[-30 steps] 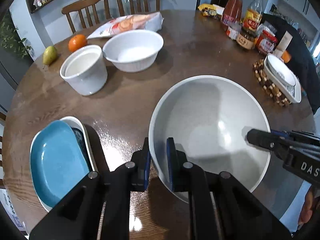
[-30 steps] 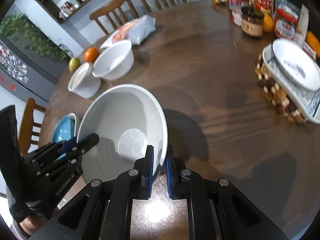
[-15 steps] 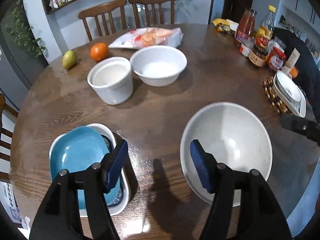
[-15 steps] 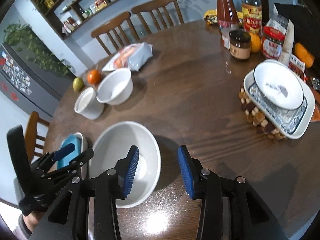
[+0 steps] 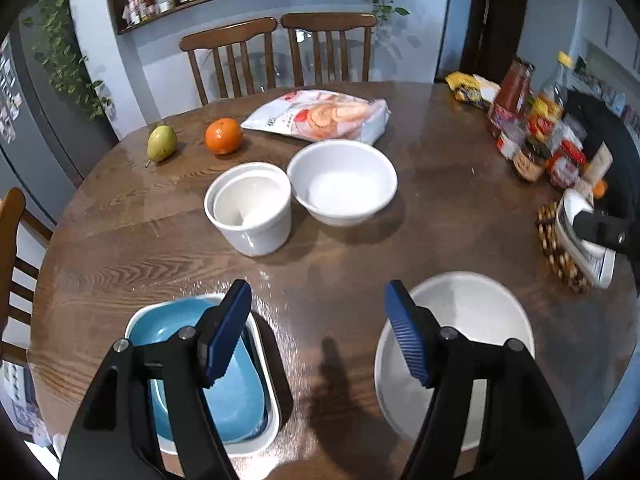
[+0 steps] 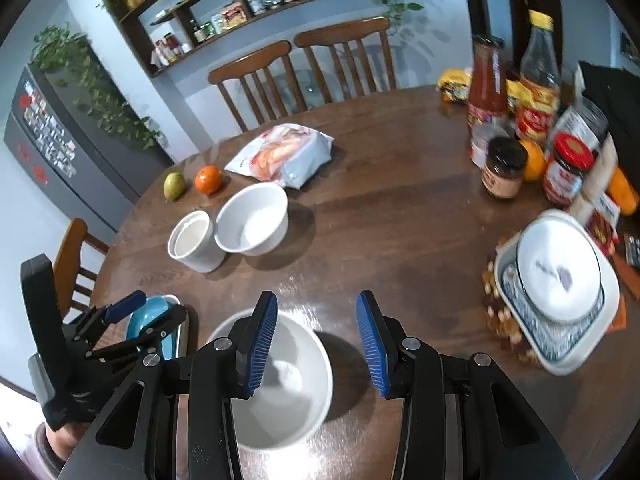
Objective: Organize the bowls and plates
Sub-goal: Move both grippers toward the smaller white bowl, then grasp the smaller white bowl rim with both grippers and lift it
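On table: large bowl (image 6: pixel 288 376) | right view only: stacked dishes (image 6: pixel 560 280)

Round wooden table (image 5: pixel 440 208), dark brown, glossy. Directly on it:
- large white bowl (image 5: pixel 480 312), near edge
- white dish (image 5: pixel 264 436), near left, holding a blue plate (image 5: pixel 224 396)
- white crock (image 5: pixel 248 208), mid-table, just beside a medium white bowl (image 5: pixel 342 182)
- pear (image 5: pixel 161 143) and orange (image 5: pixel 223 136), far left, side by side
- snack bag (image 5: pixel 320 118), lying flat behind the medium bowl
- yellow packet (image 5: pixel 472 88), far right
- bottles and jars (image 6: pixel 520 128), clustered at the right edge
- beaded trivet (image 6: pixel 500 320), right, bearing a patterned tray (image 6: pixel 560 354)
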### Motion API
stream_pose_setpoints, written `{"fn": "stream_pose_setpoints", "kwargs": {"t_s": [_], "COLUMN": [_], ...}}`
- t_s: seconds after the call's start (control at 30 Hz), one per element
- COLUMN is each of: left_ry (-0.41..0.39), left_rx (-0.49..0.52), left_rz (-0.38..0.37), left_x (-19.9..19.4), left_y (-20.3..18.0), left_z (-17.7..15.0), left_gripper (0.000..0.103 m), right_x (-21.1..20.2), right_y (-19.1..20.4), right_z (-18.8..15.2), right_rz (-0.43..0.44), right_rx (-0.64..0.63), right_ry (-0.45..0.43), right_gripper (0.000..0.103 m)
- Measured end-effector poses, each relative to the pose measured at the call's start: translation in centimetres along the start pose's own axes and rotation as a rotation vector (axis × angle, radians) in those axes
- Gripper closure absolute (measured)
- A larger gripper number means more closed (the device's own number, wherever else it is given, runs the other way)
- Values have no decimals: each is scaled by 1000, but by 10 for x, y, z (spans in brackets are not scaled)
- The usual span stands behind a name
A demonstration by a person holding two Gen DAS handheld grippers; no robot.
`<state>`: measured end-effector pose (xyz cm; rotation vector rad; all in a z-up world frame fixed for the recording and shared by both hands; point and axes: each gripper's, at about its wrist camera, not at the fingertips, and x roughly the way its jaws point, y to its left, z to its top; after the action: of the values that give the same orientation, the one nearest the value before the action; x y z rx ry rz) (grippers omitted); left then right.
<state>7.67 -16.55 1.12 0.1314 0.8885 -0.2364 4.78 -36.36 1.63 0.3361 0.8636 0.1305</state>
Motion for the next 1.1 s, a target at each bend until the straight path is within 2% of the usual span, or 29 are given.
{"fn": "stream_pose_setpoints", "kwargs": {"t_s": [0.2, 0.47, 0.57, 0.77, 0.97, 1.1], "left_ry": [8, 91, 111, 169, 203, 214], "left_rx": [-94, -236, -270, -358, -478, -509], "left_rz": [15, -25, -43, -55, -105, -89], "left_x": [11, 51, 66, 100, 118, 123], "left_y": [17, 36, 32, 33, 38, 37], "left_z": [27, 40, 41, 40, 39, 43], "left_gripper": [34, 35, 35, 36, 46, 65], "right_x": [24, 84, 109, 150, 180, 189], "right_y": [7, 15, 14, 5, -1, 1], "right_z": [27, 51, 59, 69, 68, 67], "right_rz": [24, 94, 121, 176, 255, 274], "right_rx": [-54, -69, -53, 21, 65, 66], "right_ry": [35, 137, 171, 178, 221, 242], "right_gripper": [61, 61, 61, 61, 61, 61]}}
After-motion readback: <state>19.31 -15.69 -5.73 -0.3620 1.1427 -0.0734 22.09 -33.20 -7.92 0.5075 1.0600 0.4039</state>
